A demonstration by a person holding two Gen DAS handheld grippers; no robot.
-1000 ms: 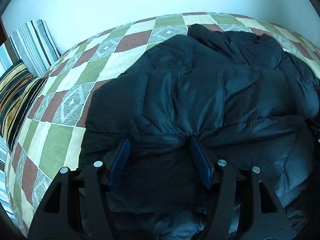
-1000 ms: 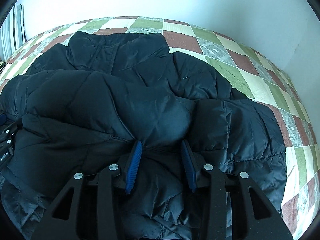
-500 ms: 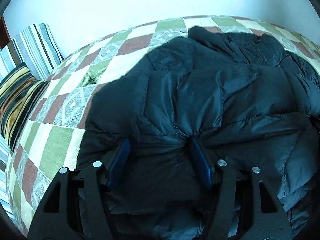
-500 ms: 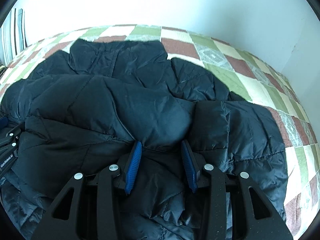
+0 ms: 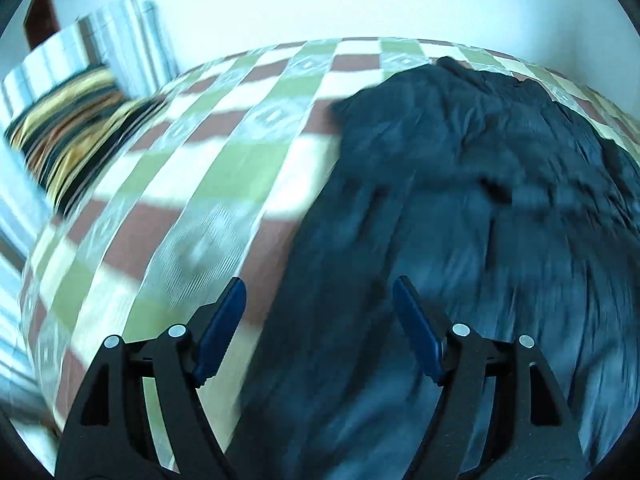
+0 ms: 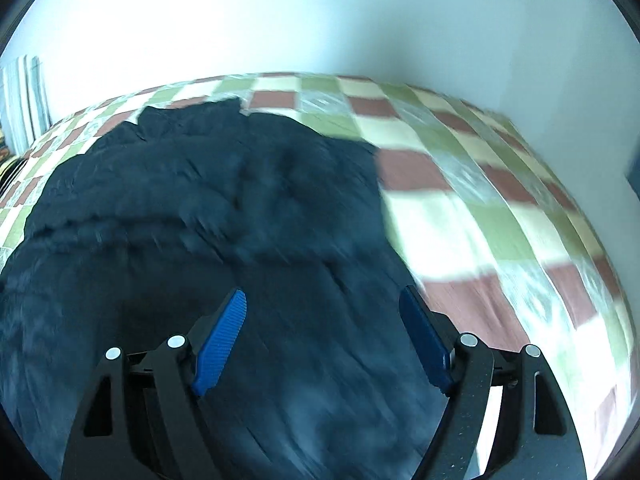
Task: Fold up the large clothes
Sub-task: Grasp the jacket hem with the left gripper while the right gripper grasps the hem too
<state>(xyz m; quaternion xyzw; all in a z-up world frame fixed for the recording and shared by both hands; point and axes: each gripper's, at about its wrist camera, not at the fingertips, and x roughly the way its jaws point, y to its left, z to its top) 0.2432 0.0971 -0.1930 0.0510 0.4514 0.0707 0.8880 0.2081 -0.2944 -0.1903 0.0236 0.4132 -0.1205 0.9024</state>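
A large dark puffer jacket [image 5: 460,208] lies folded in a heap on the checkered bedspread [image 5: 224,160]. Both views are blurred by motion. My left gripper [image 5: 318,292] is open and empty, above the jacket's left edge. In the right wrist view the jacket [image 6: 224,208] fills the left and middle. My right gripper [image 6: 322,300] is open and empty, above the jacket's right part, near its right edge.
Striped pillows [image 5: 80,92] lie at the bed's left end. A pale wall [image 6: 320,20] runs behind the bed. Bare bedspread [image 6: 500,208] shows to the right of the jacket, and more to its left in the left wrist view.
Both grippers opened wide and let go of the jacket folds they pinched. Both lifted and swung outward, the left to the left, the right to the right. The jacket lies more compact.
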